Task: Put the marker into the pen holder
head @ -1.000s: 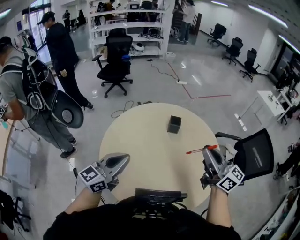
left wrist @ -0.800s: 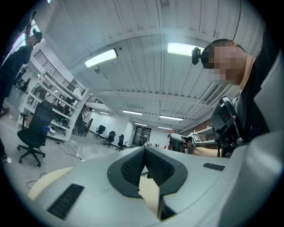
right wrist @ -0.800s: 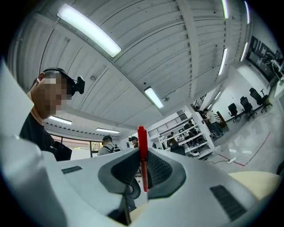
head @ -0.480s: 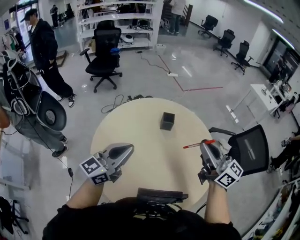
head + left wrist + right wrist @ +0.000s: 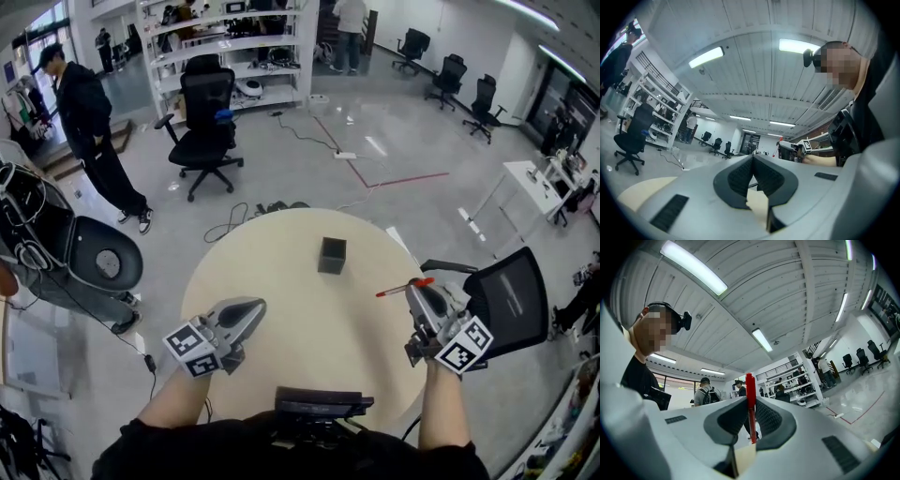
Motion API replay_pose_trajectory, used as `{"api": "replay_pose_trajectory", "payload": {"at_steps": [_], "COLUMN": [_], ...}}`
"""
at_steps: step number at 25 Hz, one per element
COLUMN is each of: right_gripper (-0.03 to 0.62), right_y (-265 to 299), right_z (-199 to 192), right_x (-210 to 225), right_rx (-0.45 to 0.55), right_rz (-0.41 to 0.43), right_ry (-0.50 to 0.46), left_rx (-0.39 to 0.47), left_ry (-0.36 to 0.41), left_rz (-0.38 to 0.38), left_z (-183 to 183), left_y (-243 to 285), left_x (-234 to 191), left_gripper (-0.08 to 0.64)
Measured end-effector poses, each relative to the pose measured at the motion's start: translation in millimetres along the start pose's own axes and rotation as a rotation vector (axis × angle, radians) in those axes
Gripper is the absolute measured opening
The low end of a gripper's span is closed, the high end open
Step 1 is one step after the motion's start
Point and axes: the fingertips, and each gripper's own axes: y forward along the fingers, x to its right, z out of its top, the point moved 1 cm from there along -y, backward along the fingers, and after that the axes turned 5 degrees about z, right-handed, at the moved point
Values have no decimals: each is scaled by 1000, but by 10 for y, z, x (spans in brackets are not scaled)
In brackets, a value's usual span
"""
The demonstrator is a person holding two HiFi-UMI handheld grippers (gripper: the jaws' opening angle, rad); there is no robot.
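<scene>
A red marker sticks out leftward from my right gripper, which is shut on it above the round table's right edge. In the right gripper view the marker stands upright between the closed jaws. The pen holder, a small dark square cup, stands upright on the far middle of the beige table, well left of and beyond the marker. My left gripper hovers over the table's near left, jaws shut on nothing; its pads meet in the left gripper view.
A black mesh chair stands close to the table's right side, under my right hand. A black office chair and white shelves are farther back. A person stands at far left; cables lie on the floor.
The head view has shifted a little; both grippers keep nearly the same places over the table, and the right one holds the marker throughout.
</scene>
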Motion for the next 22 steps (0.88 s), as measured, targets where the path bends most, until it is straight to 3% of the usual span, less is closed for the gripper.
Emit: {"api": "replay_pose_trajectory", "payload": {"at_steps": [12,16,22], "right_gripper": [48,48,48], "right_y": [692,935,1206], "right_z": [-161,-396,-1028], "right_x": [975,1410,1985], "right_rx": [-16,-36,-86], "right_rz": [-42,-60,-80], "right_ry": [-83,-85,-56], "left_rx": [-38,-97,-118], "left_ry": [34,36,-25], "left_rz": [-1,20,-1], "left_z": [-145,-366,-922], "left_y": [616,888,1308], "left_x": [-919,-1248,-1704], "left_gripper": [-6,-6,-6]}}
